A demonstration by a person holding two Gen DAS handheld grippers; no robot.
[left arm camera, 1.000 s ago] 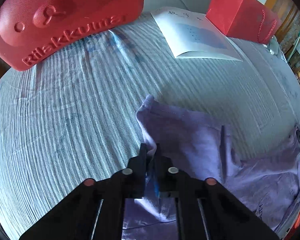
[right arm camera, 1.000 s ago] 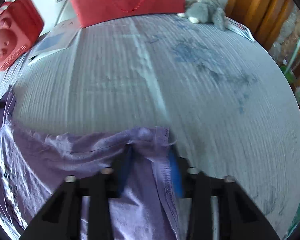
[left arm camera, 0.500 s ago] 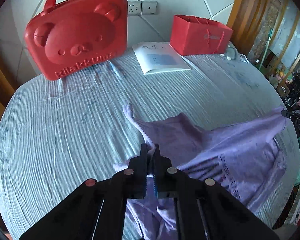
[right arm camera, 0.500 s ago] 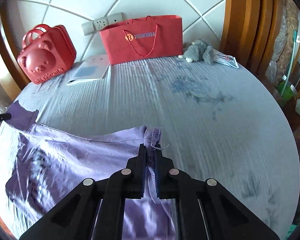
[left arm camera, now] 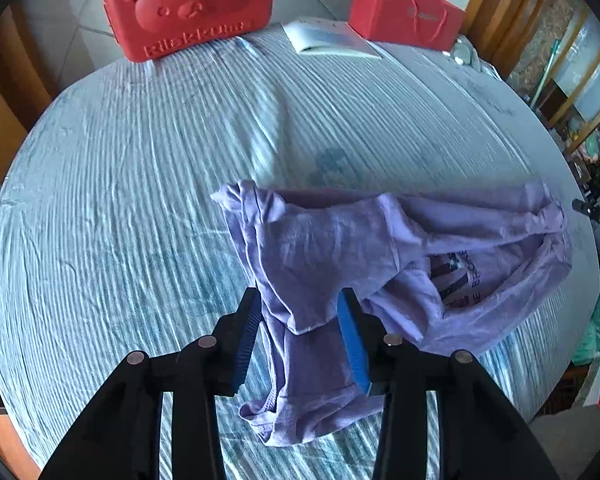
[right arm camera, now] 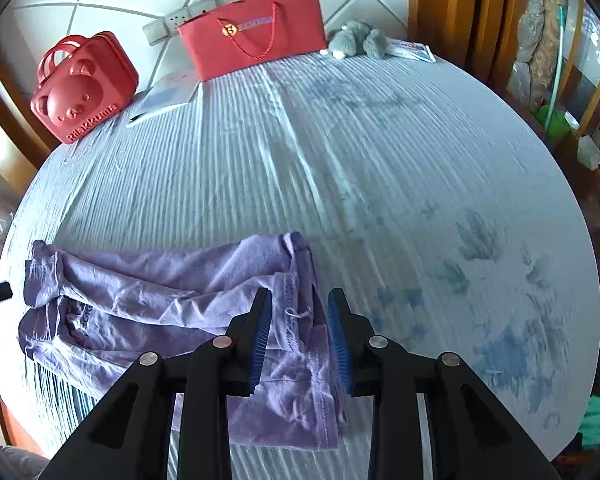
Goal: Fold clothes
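Note:
A purple T-shirt [left arm camera: 324, 256] lies crumpled in a loose band on the round table's pale blue striped cloth [left arm camera: 120, 200]; dark print shows on its right part. My left gripper [left arm camera: 300, 300] stands open just above the shirt's left end, with cloth lying between its blue pads, untouched. In the right wrist view the same purple T-shirt [right arm camera: 148, 292] stretches to the left. My right gripper [right arm camera: 298, 300] is open over the shirt's right end, its hem lying loose between the fingers. The other gripper's tip peeks in at each view's edge.
At the table's far side stand a red bear-faced case [right arm camera: 80, 88], a booklet [right arm camera: 168, 94], a red paper bag [right arm camera: 252, 32] and a grey plush toy [right arm camera: 356, 38]. Wooden frames and clutter lie beyond the right rim [right arm camera: 560, 168].
Both grippers were shut on the shirt and holding it stretched up; now both have opened and let go, and the shirt has dropped in a crumpled band on the cloth.

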